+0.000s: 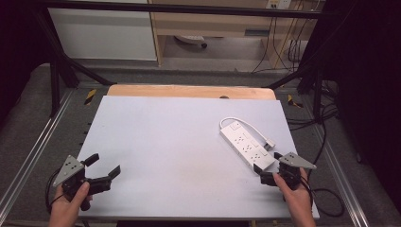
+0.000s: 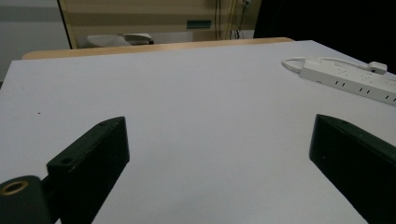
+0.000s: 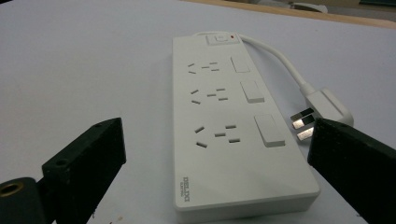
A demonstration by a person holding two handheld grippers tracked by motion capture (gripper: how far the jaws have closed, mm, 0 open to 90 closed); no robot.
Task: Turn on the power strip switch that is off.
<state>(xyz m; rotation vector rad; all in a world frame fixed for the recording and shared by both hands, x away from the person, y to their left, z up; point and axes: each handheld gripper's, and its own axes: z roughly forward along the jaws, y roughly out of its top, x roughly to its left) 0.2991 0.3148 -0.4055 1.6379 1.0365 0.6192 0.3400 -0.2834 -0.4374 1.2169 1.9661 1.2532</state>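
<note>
A white power strip (image 1: pixel 247 144) lies flat on the right half of the white table board (image 1: pixel 170 156). It has three sockets, three rocker switches and a short white cable (image 3: pixel 280 58) that loops back to a plug (image 3: pixel 322 109) resting beside it. My right gripper (image 1: pixel 268 162) is open at the strip's near end, with one jaw on either side of the strip (image 3: pixel 224 116) and neither touching it. My left gripper (image 1: pixel 105 165) is open over bare board near the front left corner. The strip (image 2: pixel 350 77) lies far off to its right.
A wooden strip (image 1: pixel 189 91) borders the board's far edge. Black frame bars and metal rails (image 1: pixel 33 151) run along both sides. Cables (image 1: pixel 326 194) trail off the right edge. Shelving and a white cabinet (image 1: pixel 104 33) stand beyond the table.
</note>
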